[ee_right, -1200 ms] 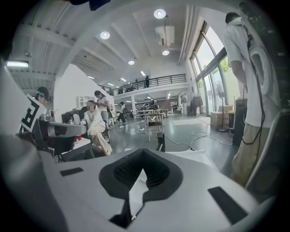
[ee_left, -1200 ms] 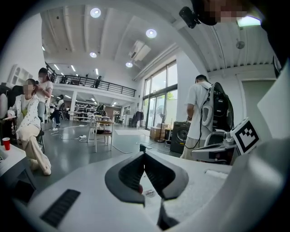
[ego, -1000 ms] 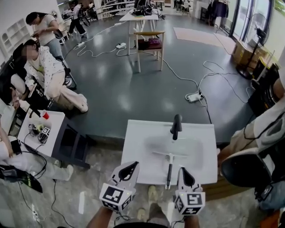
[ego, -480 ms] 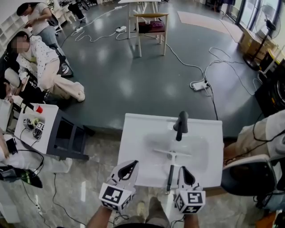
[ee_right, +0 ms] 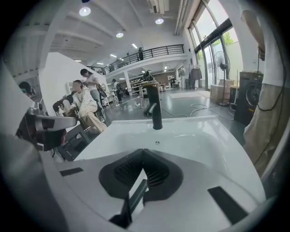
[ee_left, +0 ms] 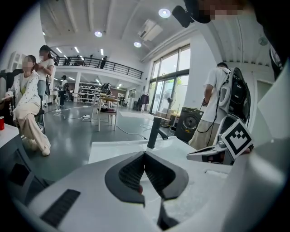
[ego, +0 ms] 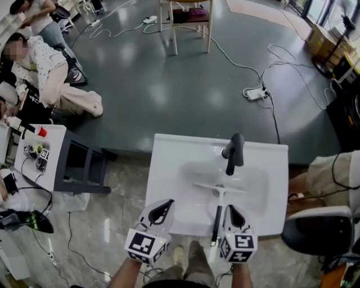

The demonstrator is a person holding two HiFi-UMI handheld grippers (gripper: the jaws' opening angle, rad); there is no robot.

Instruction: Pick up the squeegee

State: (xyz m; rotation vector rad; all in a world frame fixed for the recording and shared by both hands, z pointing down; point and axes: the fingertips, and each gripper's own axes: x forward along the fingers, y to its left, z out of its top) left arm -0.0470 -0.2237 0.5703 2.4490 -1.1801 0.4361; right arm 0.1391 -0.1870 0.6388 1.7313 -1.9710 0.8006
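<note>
The squeegee (ego: pixel 217 207) lies in the white sink (ego: pixel 169 169), its pale blade crosswise below the black faucet (ego: pixel 233 152) and its dark handle pointing toward me. My right gripper (ego: pixel 229 209) hovers over the sink's near edge just right of the handle, jaws shut and empty. In the right gripper view the handle (ee_right: pixel 132 205) shows beneath the shut right gripper (ee_right: pixel 143 150). My left gripper (ego: pixel 166 205) is over the near left rim, apart from the squeegee. Its tips meet in the left gripper view (ee_left: pixel 144 154), with nothing between them.
A wooden chair (ego: pixel 188 14) and a power strip (ego: pixel 256 93) with cables sit on the dark floor beyond the sink. A small side table (ego: pixel 39 163) with a red cup stands at the left, near seated people. A person (ego: pixel 326 174) and a chair (ego: pixel 320 230) are close at the right.
Both grippers have come down toward the sink's near edge, and the view has tipped further down. The squeegee has not moved. Both grippers' jaws stay shut.
</note>
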